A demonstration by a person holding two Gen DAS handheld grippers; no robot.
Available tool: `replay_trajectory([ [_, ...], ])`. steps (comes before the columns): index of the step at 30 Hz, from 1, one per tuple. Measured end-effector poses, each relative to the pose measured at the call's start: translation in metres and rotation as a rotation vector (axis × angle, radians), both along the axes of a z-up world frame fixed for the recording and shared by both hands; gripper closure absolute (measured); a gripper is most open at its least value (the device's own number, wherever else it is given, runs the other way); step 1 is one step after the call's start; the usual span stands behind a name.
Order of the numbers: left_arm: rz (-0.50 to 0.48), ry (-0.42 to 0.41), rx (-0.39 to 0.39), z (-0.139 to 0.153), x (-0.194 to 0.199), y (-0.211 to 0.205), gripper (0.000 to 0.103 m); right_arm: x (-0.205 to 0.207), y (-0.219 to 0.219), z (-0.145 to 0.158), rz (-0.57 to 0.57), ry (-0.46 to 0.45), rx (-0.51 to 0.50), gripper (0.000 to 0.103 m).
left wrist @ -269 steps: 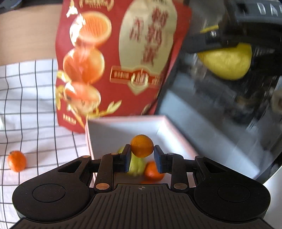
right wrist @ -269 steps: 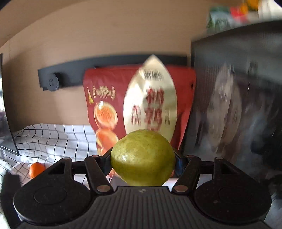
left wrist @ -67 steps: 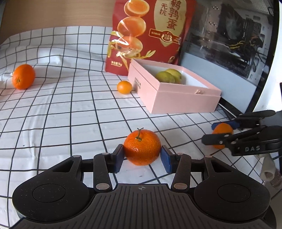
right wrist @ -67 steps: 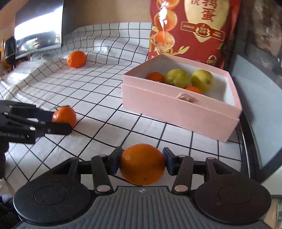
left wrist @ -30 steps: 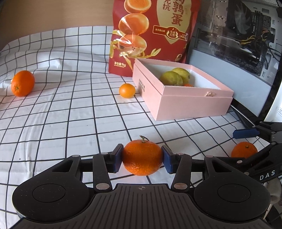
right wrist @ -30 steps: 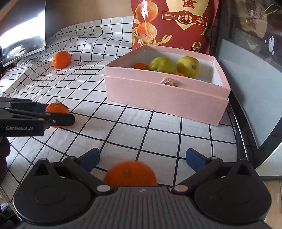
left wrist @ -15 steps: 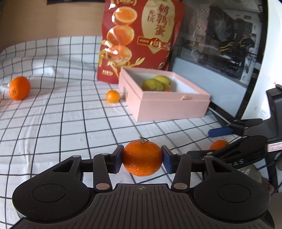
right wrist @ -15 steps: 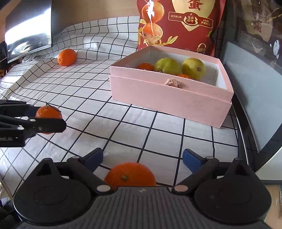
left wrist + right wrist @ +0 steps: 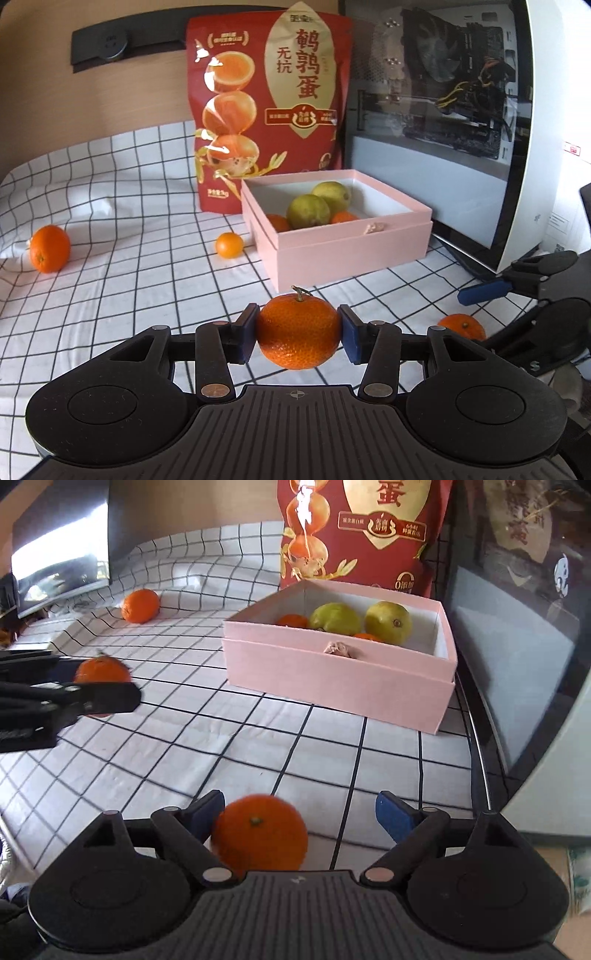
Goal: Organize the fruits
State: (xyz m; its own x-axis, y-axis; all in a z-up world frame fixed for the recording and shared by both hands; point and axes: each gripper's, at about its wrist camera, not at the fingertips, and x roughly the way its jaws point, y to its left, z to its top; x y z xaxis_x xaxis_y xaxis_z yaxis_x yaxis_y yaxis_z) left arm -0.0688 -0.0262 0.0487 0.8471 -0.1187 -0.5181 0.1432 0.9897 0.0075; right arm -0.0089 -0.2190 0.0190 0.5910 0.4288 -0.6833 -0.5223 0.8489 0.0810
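While our left gripper clamps a stemmed orange mandarin, our right gripper is closing around another round orange mandarin; next, carry both ahead into the pink cardboard box.

Black grippers, blue pads

A stemmed mandarin sits clamped between blue pads, lifted off the checked cloth. Another mandarin lies on the cloth near the front edge, against one blue pad and clear of the other. The pink box (open, lidless) holds two green-yellow fruits and small oranges. Two more oranges lie loose on the cloth, the smaller just beside the box
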Motion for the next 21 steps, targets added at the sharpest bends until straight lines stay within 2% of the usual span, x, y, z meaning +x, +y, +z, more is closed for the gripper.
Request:
replay_trajectory([
  [4, 0.003, 0.019, -0.027, -0.004, 0.004, 0.005, 0.052, -0.015, -0.006, 0.008, 0.021, -0.051, 0.02, 0.013],
  [8, 0.05, 0.043, -0.082, -0.01, 0.006, 0.021, 0.052, -0.026, -0.014, 0.015, 0.059, -0.075, 0.05, 0.013],
  [12, 0.079, 0.08, -0.134, -0.017, -0.001, 0.042, 0.052, -0.035, -0.01, 0.008, 0.081, -0.083, 0.017, 0.014],
  [14, 0.092, 0.097, -0.148, -0.021, -0.009, 0.051, 0.052, -0.035, -0.008, 0.004, 0.071, -0.087, 0.002, 0.018],
  [21, 0.126, 0.109, -0.202, -0.022, -0.022, 0.076, 0.052, -0.026, -0.002, -0.002, 0.055, -0.041, 0.012, 0.048],
])
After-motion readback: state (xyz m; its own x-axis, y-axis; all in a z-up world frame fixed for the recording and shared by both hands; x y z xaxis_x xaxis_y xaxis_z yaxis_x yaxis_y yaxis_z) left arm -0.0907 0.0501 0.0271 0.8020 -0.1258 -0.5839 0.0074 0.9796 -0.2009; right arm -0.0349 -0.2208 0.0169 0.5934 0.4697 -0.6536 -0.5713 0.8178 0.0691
